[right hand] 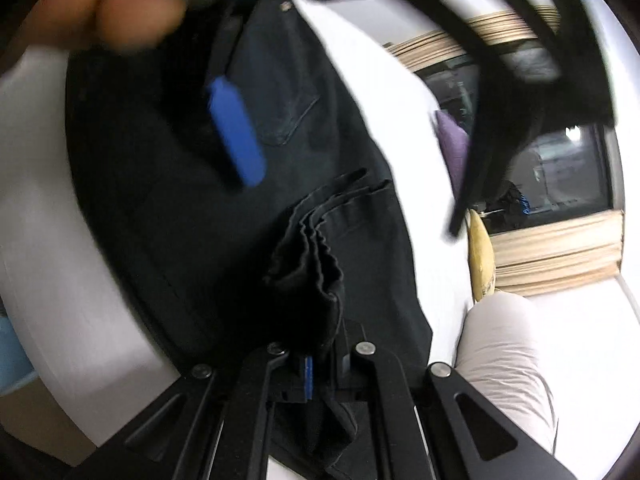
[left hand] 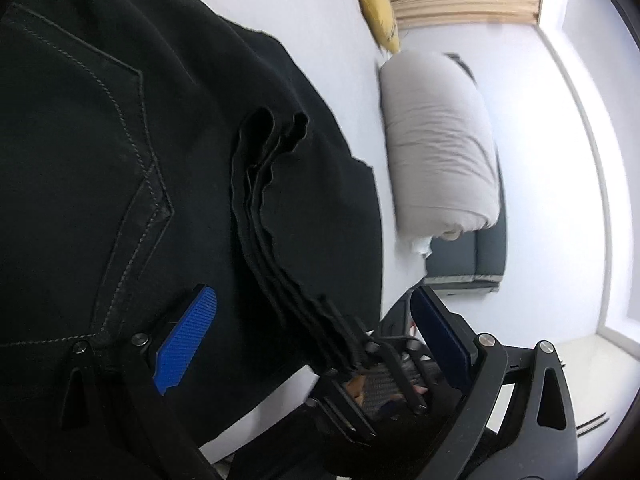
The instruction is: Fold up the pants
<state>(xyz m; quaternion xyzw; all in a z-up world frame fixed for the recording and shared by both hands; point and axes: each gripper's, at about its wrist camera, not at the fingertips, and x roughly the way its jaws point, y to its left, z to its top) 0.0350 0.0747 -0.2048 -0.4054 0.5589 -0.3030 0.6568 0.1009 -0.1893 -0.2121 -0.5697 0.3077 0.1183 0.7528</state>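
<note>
Black pants lie on a white bed, back pocket up; they also show in the right wrist view. The stacked leg hems lie folded over the seat. My left gripper is open above the pants, its blue pads wide apart and empty. My right gripper is shut on the bunched hems and shows low in the left wrist view. The left gripper shows blurred in the right wrist view, one blue pad over the pants.
A rolled grey duvet lies on the bed beyond the pants. A yellow pillow and a purple cushion sit near a window with beige curtains. The bed edge is at left.
</note>
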